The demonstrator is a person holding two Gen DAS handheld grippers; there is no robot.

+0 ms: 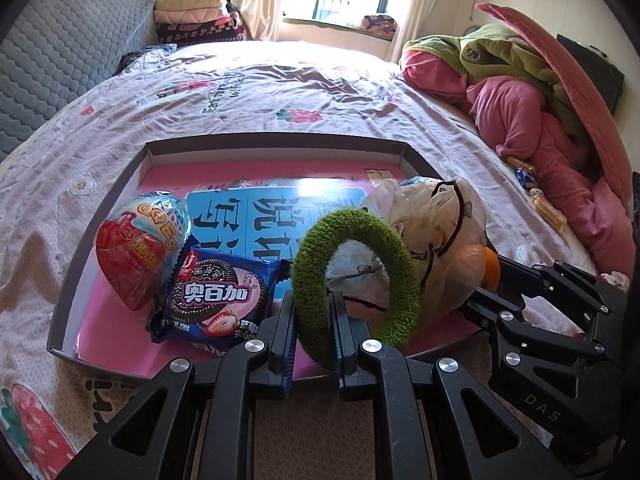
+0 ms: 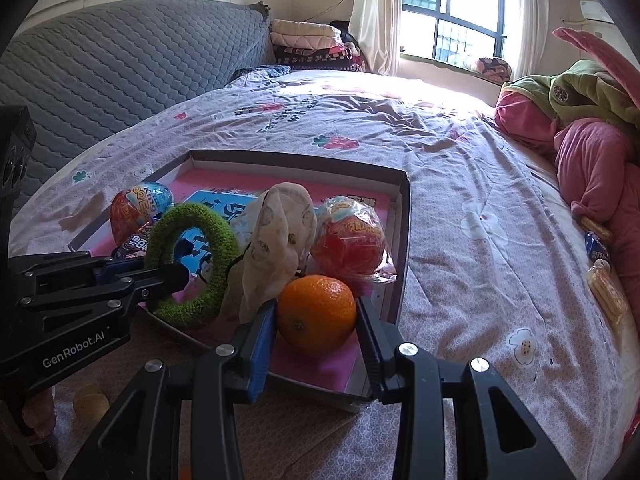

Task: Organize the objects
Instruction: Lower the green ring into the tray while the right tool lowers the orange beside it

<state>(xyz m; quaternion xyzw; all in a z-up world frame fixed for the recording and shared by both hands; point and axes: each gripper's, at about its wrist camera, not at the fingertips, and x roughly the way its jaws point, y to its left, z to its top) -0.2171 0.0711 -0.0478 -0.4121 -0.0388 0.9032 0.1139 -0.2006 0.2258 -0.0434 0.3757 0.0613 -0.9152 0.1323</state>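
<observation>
At lower centre, the green ring (image 1: 356,280) is clamped by the left gripper (image 1: 312,320), while the orange (image 2: 317,309) is gripped by the right gripper (image 2: 316,320).

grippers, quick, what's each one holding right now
left gripper: shut on the green ring.
right gripper: shut on the orange.

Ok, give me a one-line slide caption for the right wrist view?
Right tongs grip an orange over the tray; left tongs pinch a green fuzzy ring.

Black hand-held gripper (image 1: 312,332) pair: blue ribbed pads, silver screws, white "GenRobot.AI" lettering.
</observation>
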